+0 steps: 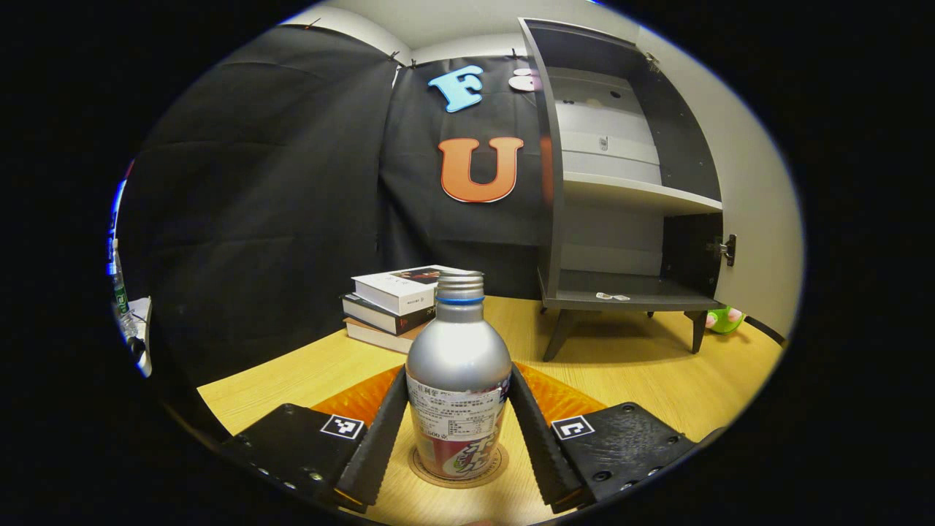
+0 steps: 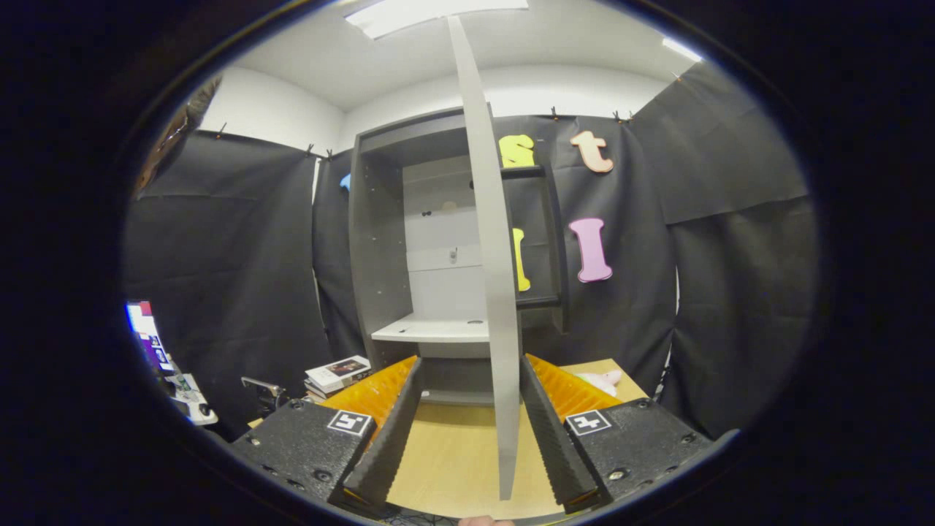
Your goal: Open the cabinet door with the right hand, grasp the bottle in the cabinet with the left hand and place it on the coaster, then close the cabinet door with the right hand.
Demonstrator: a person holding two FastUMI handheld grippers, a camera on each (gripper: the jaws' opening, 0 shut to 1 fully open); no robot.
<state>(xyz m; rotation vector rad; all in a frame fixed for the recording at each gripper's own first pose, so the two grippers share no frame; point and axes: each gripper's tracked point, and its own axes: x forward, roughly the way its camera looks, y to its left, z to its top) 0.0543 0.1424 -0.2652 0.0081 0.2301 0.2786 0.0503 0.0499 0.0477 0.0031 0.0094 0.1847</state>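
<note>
Left gripper view, left to right: stack of books [image 1: 398, 303] lying on the table [image 1: 643, 372] against the booth wall. Bottle [image 1: 458, 380] standing upright on the coaster [image 1: 458, 478], out of the cabinet [image 1: 621, 183]. Left tool [image 1: 458, 431] bracketing the bottle, fingers [image 1: 376, 438] lying close along both sides; firm pressing versus just loosened, cannot tell. Cabinet standing open at right, shelves bare apart from a small pale item on the bottom board.

Right gripper view: cabinet door [image 2: 497, 307] hanging open, seen edge-on, running down between the fingers of the right tool [image 2: 467, 431]. Jaws set wide, gaps showing on both sides of the door edge, so not clamping.

Judging progress: opening done, bottle fetched and seemingly set on the coaster. Remaining: letting go of the bottle, backing the left tool off, swinging the door shut with the right.
</note>
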